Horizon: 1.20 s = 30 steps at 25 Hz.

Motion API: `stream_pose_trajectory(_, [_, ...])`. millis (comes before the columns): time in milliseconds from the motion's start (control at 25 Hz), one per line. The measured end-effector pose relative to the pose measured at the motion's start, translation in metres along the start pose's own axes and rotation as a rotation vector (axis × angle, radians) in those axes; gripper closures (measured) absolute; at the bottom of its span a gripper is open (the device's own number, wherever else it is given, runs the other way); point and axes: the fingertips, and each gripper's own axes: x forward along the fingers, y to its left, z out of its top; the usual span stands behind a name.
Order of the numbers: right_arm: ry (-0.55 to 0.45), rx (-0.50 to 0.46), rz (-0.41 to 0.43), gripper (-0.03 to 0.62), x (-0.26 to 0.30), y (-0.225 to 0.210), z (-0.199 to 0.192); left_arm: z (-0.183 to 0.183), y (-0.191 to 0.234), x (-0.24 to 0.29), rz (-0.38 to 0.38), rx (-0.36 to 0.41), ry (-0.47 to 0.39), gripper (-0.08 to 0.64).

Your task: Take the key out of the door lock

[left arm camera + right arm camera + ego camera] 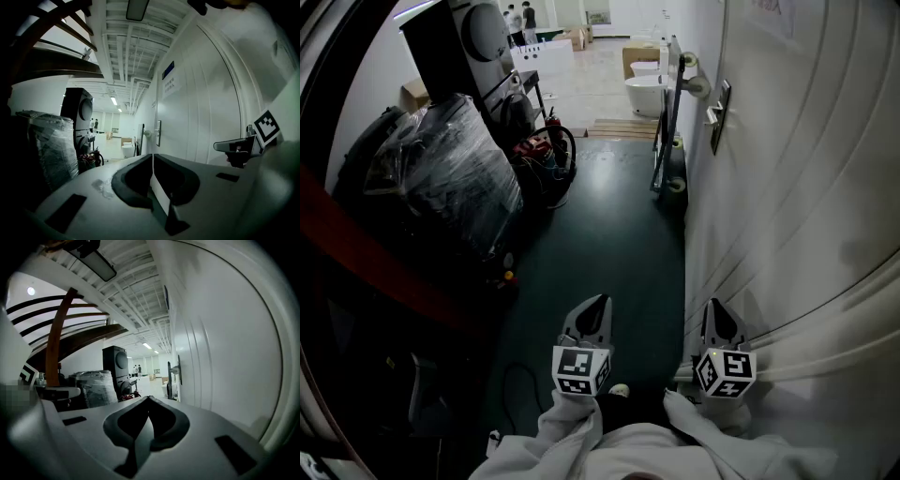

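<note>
— Where the two grippers sit at the bottom of the head view, what state is each in?
— Left gripper point(598, 302): jaws together, tips meeting, nothing between them. Right gripper point(715, 305): same, tips closed on each other, empty. Both point roughly level, along the corridor.
— Door?
— White door point(797, 187) fills the right side of the head view, with the right gripper just beside it. Lock plate point(721, 117) with lever handle sits at upper right, well apart from both grippers.
— Key?
— Too small to make out in any view. From the left gripper view the lock plate point(159, 133) is only a dark strip at centre, and the right gripper view shows no more.
— Surroundings?
— Dark floor point(609, 234). Film-wrapped bundle point(450, 169) at left. White toilet point(645, 94) at top centre, beyond the handle.
</note>
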Motion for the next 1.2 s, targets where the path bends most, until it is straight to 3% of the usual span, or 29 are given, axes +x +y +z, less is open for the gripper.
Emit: stream_pose_trajectory(1200, [-0.016,0.01,-0.068,0.54,0.02,0.024,-0.001,-0.006,0.026,0.013,-0.1,-0.012,0.007,0.54])
